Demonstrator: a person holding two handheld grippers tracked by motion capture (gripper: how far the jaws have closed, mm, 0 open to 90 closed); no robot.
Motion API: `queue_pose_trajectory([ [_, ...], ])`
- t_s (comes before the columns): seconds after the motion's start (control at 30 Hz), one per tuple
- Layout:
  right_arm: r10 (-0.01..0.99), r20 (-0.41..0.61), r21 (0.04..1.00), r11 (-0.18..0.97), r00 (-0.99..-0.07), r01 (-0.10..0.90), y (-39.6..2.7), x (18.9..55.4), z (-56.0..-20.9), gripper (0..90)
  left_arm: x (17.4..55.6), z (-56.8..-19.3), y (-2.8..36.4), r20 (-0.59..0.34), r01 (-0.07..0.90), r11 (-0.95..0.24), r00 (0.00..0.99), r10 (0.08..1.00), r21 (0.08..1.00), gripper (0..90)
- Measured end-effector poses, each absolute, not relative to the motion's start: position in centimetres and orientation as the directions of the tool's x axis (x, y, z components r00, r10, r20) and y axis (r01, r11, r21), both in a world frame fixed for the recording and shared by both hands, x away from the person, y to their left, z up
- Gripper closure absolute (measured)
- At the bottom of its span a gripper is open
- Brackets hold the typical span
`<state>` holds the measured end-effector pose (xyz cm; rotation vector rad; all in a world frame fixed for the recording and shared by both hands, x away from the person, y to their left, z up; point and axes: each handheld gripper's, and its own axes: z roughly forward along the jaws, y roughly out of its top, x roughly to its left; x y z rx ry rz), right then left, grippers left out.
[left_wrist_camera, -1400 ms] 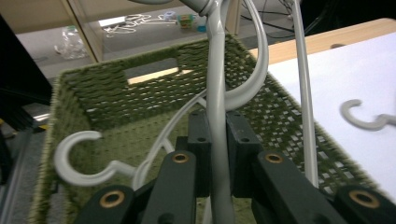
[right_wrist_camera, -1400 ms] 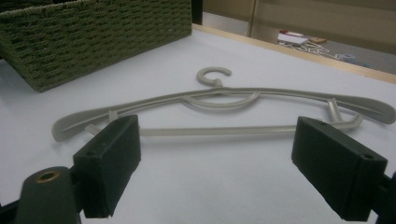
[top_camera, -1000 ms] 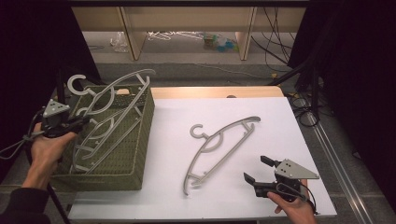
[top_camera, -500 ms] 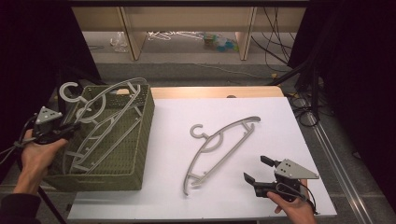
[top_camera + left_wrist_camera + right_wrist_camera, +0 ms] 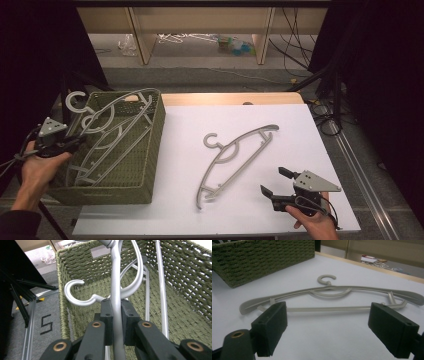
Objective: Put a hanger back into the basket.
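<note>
My left gripper [image 5: 74, 143] is shut on a grey plastic hanger [image 5: 120, 102] at the left rim of a green woven basket [image 5: 156, 135]. That hanger lies tilted across the basket, its hook above the far left corner. In the left gripper view the jaws [image 5: 117, 317] clamp the hanger's bar [image 5: 115, 277], and a second hanger's hook [image 5: 75, 293] lies inside the basket [image 5: 75, 262]. Another grey hanger [image 5: 250, 134] lies flat on the white table. My right gripper [image 5: 275, 181] rests open just in front of it. Its jaws [image 5: 328, 327] face the hanger [image 5: 324, 308] with nothing between them.
The white sheet [image 5: 300, 140] covers most of the table, with a wooden strip [image 5: 230, 98] along the far edge. The basket [image 5: 262, 257] stands at the table's left side. Cables [image 5: 325, 110] trail on the floor at the right. A shelf [image 5: 200, 40] with clutter stands beyond.
My left hand has shifted left and slightly down, lowering the held hanger further into the basket. The right gripper and the hanger on the table have not moved.
</note>
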<state>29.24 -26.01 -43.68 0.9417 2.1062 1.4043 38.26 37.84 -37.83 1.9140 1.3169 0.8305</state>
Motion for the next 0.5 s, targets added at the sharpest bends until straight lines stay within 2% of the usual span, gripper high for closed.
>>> queue_pose_trajectory([
  [0.07, 0.740, 0.011, 0.921, 0.254, -0.673, 0.295, -26.0, 29.2, -43.7, 16.6, 38.4, -37.9, 37.9, 0.156, 0.538, -0.297, 0.291, 0.944, 0.789, 81.6],
  [0.5, 0.741, -0.008, 0.915, 0.275, -0.671, 0.294, -26.1, 29.3, -43.6, 16.7, 38.8, -39.7, 37.9, 0.145, 0.579, -0.297, 0.293, 0.945, 0.760, 81.6],
])
